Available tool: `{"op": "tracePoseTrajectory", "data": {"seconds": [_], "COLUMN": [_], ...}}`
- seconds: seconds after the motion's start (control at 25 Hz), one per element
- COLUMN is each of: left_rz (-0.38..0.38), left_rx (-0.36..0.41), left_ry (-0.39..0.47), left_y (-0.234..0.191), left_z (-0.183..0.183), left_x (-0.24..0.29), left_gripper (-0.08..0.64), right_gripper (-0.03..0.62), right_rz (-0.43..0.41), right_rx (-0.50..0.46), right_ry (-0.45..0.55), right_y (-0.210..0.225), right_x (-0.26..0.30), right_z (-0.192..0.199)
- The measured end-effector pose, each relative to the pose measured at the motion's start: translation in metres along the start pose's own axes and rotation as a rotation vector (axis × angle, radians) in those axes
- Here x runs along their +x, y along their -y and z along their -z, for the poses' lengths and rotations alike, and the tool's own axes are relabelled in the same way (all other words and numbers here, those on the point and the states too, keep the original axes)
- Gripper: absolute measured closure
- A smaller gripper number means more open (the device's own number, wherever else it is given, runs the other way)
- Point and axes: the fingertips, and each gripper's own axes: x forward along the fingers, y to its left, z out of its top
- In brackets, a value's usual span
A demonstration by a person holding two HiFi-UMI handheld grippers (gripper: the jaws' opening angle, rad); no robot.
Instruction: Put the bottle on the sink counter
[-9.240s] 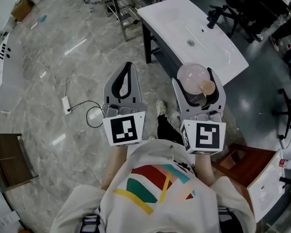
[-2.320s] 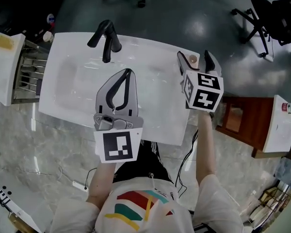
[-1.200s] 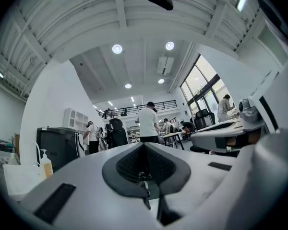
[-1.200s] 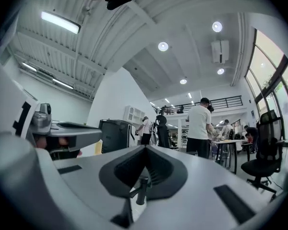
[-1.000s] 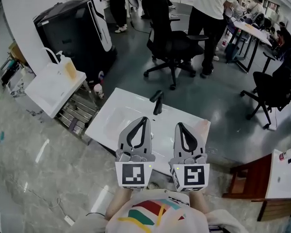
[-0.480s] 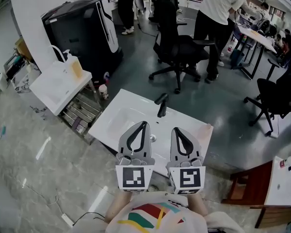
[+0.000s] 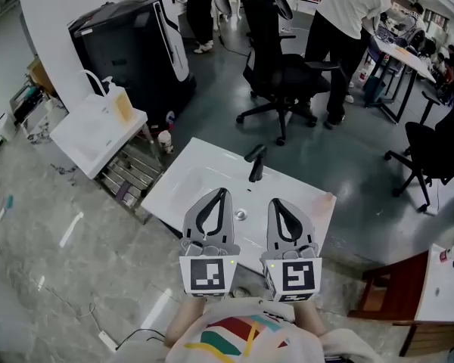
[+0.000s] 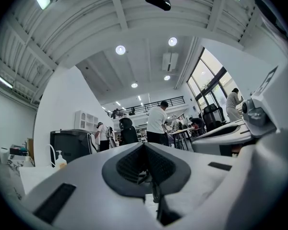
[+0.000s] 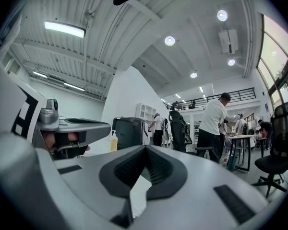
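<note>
The white sink counter point(image 7: 189, 176) with its black faucet point(image 7: 255, 161) lies below and ahead of me in the head view. A small pale pink shape at its far right corner looks like the bottle point(image 7: 329, 197); it is too small to tell more. My left gripper point(image 7: 222, 191) and right gripper point(image 7: 275, 202) hang side by side over the counter's near edge, both shut with nothing in them. The left gripper view shows the left gripper point(image 8: 145, 145) with jaws together against the room and ceiling. So does the right gripper view for the right gripper point(image 9: 145, 147).
A black case point(image 7: 136, 44) and a white side cabinet point(image 7: 98, 131) with a soap dispenser point(image 7: 123, 104) stand to the left. Office chairs point(image 7: 287, 74) and standing people point(image 7: 348, 13) are beyond the counter. A brown wooden stand point(image 7: 386, 293) is at the right.
Earlier the right gripper carried the pink bottle, then held it at the counter's right end. Now it is back beside the left one, shut and empty. Over the last second little has moved.
</note>
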Motion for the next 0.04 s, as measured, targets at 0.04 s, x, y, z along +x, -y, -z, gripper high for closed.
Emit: {"op": "tracePoseTrajectory", "data": {"seconds": [0.04], "left_rz": [0.0], "left_rx": [0.006], "left_ry": [0.002], "left_y": [-0.0005], "left_z": [-0.0001], "left_x": [0.0003], "left_gripper": [0.543], "right_gripper": [0.58], "right_rz": [-0.001], "right_rx": [0.002], "right_ry": [-0.001], "right_y": [-0.0001], "right_x": [0.0001], "right_z": [0.0007]}}
